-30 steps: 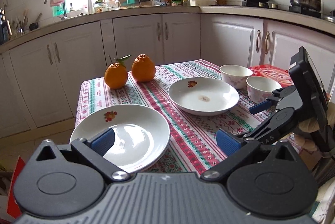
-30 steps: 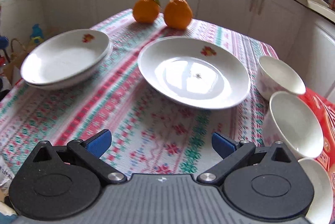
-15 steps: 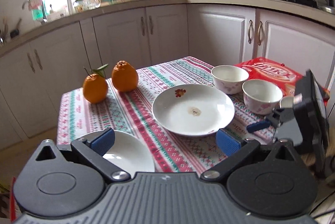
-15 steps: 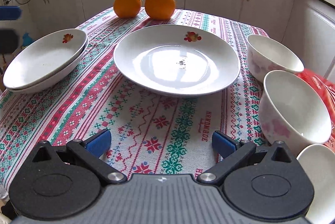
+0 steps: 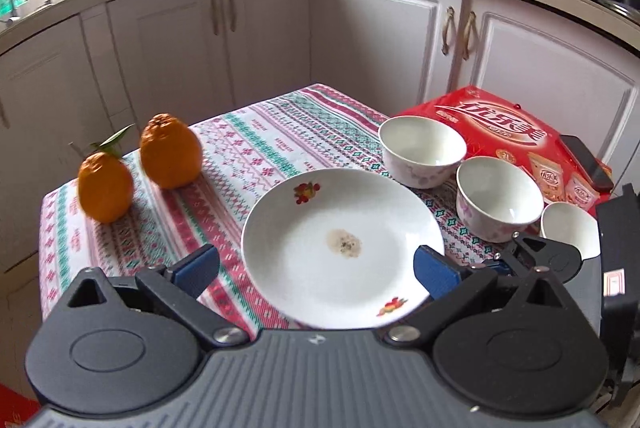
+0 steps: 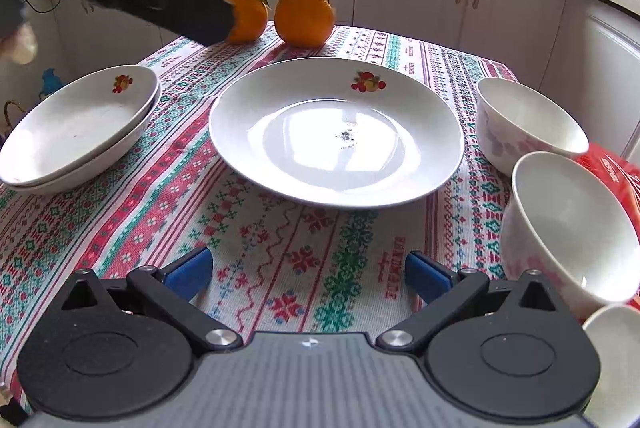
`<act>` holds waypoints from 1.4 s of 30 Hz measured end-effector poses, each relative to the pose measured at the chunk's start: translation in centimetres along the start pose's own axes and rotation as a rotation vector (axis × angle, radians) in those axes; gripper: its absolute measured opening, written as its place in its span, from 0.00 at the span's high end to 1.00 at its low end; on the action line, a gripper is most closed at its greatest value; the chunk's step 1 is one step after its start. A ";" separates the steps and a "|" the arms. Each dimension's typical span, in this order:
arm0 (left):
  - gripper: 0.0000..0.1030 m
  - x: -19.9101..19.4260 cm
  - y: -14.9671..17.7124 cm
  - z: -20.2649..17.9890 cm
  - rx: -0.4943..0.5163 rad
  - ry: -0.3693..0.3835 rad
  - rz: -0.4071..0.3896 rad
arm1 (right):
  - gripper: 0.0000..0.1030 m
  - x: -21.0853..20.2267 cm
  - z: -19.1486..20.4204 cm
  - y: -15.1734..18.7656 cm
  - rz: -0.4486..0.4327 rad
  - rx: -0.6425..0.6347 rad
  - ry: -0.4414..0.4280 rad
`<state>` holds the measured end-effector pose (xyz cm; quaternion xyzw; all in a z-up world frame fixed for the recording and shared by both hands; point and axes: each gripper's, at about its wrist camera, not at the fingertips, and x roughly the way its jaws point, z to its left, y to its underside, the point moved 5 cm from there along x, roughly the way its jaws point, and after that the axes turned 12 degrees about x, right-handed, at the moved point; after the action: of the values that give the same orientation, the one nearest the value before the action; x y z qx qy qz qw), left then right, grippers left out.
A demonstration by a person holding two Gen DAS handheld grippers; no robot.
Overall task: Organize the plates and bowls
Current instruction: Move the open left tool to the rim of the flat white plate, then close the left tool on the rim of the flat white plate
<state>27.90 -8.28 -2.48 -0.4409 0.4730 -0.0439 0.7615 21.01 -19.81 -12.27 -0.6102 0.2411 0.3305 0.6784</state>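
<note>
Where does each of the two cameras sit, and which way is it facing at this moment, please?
Left wrist: sits on the left tongs, looking across the table at the single plate, two oranges and three bowls; its own open blue-padded fingers show, with the right tongs at the right edge.
Right wrist: sits on the right tongs, low over the tablecloth, facing the same plate; its own open fingers show, the left tongs crossing top left.
Shared: the plate, oranges and bowls.
</note>
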 end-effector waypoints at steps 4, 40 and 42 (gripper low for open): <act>0.01 2.9 -1.1 1.0 0.036 0.062 0.051 | 0.00 0.6 -0.2 -0.6 0.000 0.013 0.010; 0.17 15.9 -3.4 4.6 0.116 0.315 0.304 | 0.00 1.6 0.0 -1.7 -0.040 0.025 0.043; 0.22 15.9 -3.3 4.5 0.126 0.323 0.309 | 0.04 1.6 0.0 -1.8 -0.048 0.023 0.043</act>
<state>41.17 -15.19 -10.21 -0.3019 0.6470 -0.0263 0.6997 23.39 -19.65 -12.28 -0.6149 0.2448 0.2981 0.6878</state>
